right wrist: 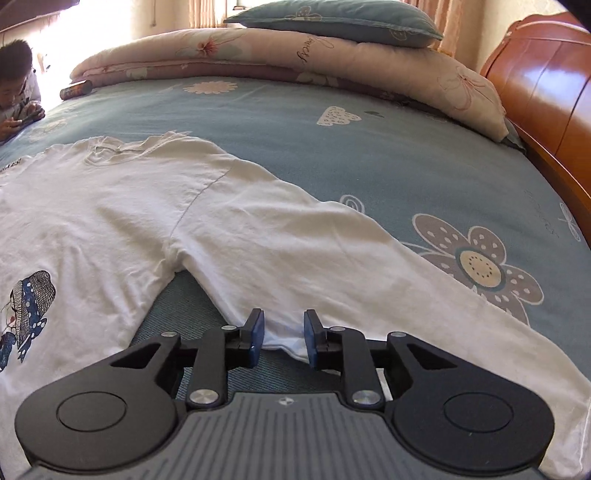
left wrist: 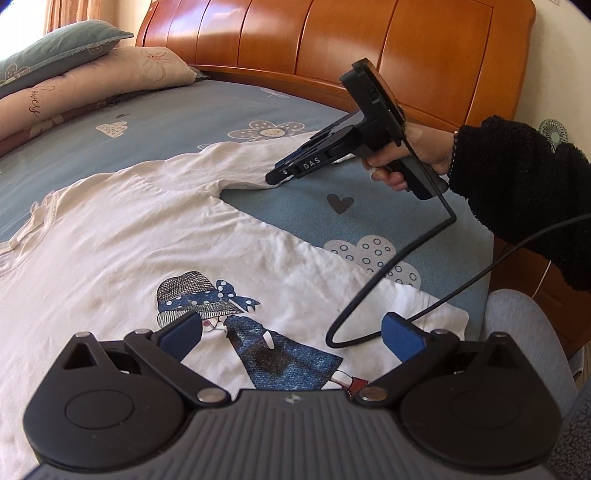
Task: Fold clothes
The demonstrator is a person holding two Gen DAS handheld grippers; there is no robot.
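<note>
I see one white shirt (left wrist: pixel 110 236) lying flat on the blue bedsheet (right wrist: pixel 369 140), one sleeve (right wrist: pixel 295 251) stretched out. My left gripper (left wrist: pixel 291 334) is spread wide over the print. My right gripper (right wrist: pixel 283 334) is part-open, pads either side of the sleeve edge, nothing pinched. Two pillows (right wrist: pixel 332 40) stacked by the headboard (left wrist: pixel 332 44).

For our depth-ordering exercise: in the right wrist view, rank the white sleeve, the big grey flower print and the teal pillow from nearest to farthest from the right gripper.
1. White sleeve, at the right gripper fingertips.
2. Grey flower print, right, mid-bed.
3. Teal pillow, far end, on the quilt.
</note>
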